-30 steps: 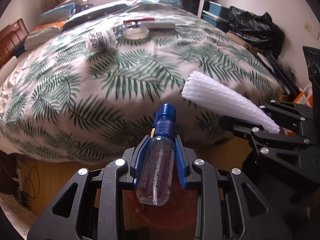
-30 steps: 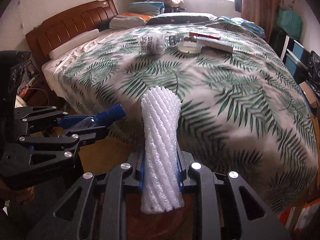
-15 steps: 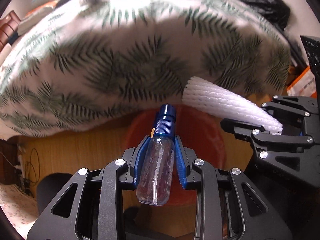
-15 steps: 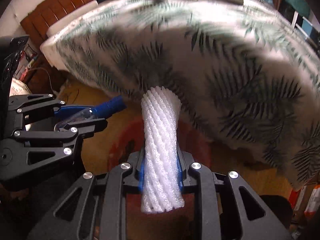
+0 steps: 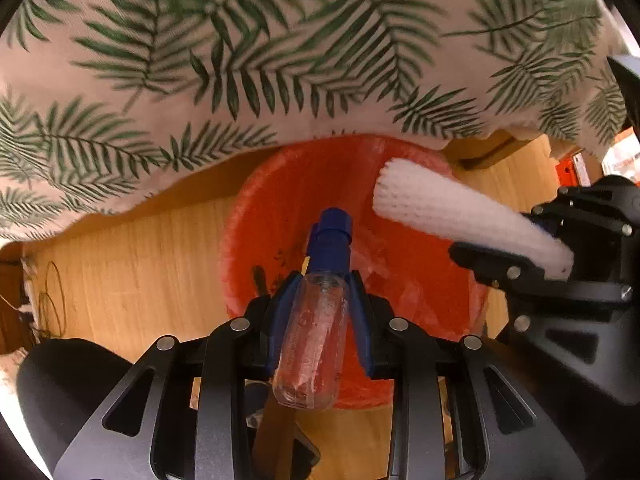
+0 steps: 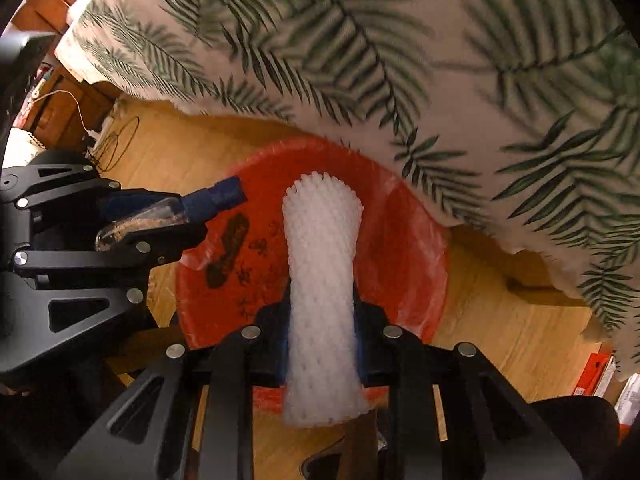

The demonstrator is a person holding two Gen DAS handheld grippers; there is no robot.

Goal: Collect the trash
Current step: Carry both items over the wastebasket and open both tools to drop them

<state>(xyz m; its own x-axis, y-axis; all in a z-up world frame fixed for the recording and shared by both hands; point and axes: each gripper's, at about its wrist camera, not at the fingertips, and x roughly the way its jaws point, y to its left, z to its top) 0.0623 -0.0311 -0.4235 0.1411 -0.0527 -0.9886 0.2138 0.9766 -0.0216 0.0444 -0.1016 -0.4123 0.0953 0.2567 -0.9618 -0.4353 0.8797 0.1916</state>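
My left gripper (image 5: pixel 322 280) is shut on a small clear spray bottle (image 5: pixel 312 340) with a blue cap, held cap-forward over a red-lined trash bin (image 5: pixel 280 184). From the right wrist view the same bottle (image 6: pixel 160 216) hangs over the bin's left rim (image 6: pixel 240 160). My right gripper (image 6: pixel 322 300) is shut on a white foam net sleeve (image 6: pixel 322 248), which points down over the middle of the bin. In the left wrist view that sleeve (image 5: pixel 452 212) juts in from the right above the bin. Dark scraps lie inside the bin.
The leaf-print bedspread (image 5: pixel 240 60) hangs just behind the bin and overlaps its far rim. Wooden floor (image 5: pixel 140 248) surrounds the bin. Thin cables (image 6: pixel 116 136) lie on the floor at the left, and orange boxes (image 6: pixel 592 372) sit at the lower right.
Both grippers have dropped and tilted downward from bed height, each keeping its object. The bed top has left view and the red bin now fills the middle.
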